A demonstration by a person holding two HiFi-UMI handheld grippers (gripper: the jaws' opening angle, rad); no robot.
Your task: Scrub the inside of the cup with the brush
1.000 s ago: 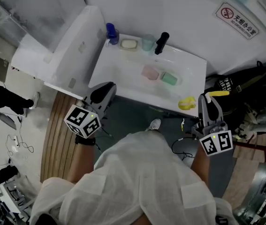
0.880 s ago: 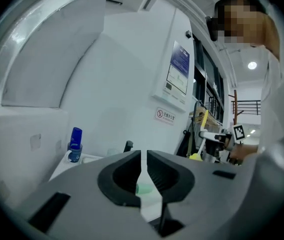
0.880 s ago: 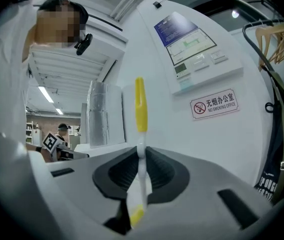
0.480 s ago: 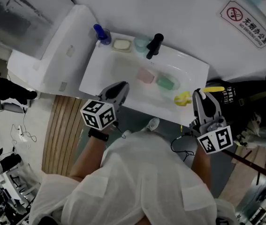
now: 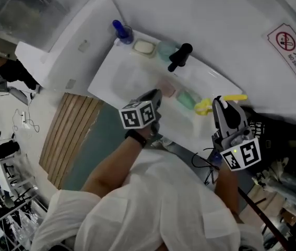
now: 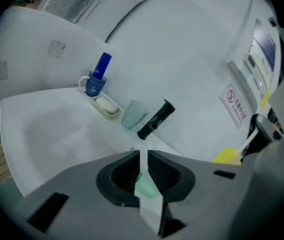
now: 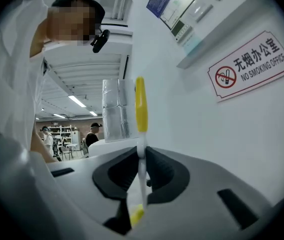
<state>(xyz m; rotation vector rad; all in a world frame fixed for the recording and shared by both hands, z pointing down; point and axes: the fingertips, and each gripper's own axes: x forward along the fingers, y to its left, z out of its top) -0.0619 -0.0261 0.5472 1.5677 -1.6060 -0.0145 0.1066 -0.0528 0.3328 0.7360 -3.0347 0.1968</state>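
I count one brush, one black faucet, one blue bottle and one soap dish. Cups come to three, I think: pale cup, green cup, pink cup.

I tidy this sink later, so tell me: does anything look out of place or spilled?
Nothing spilled or broken shows. The only oddity: a green object and a pink object sit down in the sink basin, while the pale cup stands upright on the rim.

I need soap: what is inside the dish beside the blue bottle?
A pale soap bar lies in the dish. The dish's floor beneath the bar is covered.
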